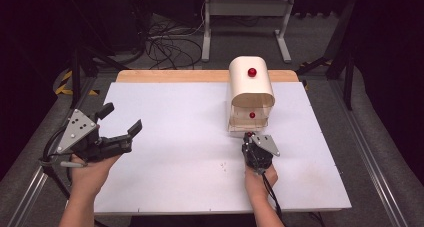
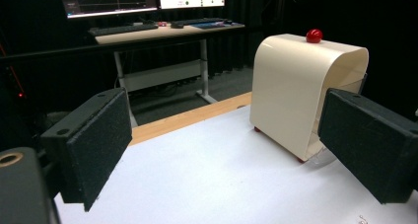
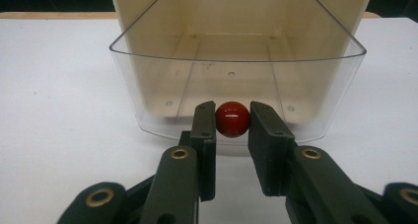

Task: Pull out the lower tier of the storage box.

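Taking the cream plastic drawer box with a rounded top as landmark: nearest the person, in front of the box, the right gripper points at its clear plastic drawer, which stands pulled out from the bottom of the box. In the right gripper view the two black jaws are drawn close together on either side of the small red round knob on the drawer's front wall, their pads pressing on it. The drawer looks empty inside. To the left of the box and well apart from it, the left gripper hovers over the white table top, its jaws spread wide with nothing between them. A second red ball knob sits on top of the box. Behind the box runs the table's wooden edge, then a white-legged desk and cables on the floor.
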A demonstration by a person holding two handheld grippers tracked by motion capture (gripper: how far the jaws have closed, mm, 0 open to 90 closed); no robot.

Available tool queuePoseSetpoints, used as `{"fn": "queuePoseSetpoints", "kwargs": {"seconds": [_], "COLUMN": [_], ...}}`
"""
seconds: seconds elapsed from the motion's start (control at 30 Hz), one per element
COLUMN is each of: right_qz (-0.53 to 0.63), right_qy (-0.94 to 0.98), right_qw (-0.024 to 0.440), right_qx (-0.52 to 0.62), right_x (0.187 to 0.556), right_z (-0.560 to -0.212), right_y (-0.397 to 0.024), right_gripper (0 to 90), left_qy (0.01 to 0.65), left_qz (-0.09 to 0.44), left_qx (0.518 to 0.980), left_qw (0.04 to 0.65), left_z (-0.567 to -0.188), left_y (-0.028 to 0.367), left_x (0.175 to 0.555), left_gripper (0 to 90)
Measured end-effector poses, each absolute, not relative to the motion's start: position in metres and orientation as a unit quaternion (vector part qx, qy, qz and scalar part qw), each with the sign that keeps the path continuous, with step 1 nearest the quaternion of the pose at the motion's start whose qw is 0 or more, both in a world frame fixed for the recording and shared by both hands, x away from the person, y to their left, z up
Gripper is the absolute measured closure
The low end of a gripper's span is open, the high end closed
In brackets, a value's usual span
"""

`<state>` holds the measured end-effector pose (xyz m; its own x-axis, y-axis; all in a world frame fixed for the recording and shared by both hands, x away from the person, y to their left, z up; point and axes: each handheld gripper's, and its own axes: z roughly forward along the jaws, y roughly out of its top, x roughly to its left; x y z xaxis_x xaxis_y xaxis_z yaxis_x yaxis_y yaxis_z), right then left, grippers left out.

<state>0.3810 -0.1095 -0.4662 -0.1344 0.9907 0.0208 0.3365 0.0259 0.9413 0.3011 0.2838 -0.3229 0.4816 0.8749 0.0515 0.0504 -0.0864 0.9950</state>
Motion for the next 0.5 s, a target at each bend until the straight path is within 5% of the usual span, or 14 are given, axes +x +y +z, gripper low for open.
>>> {"fn": "queuePoseSetpoints", "kwargs": {"seconds": [0.5], "right_qz": [0.44], "right_qy": [0.615], "right_qw": [0.368], "right_qx": [0.541], "right_x": [0.3769], "right_z": [-0.4663], "right_y": [-0.1109], "right_gripper": [73.8], "left_qy": [0.358], "left_qz": [0.358], "left_qx": [0.643], "left_qw": [0.575], "left_z": [-0.3227], "left_y": [0.2834], "left_x": [0.3012], "left_gripper": [6.9]}}
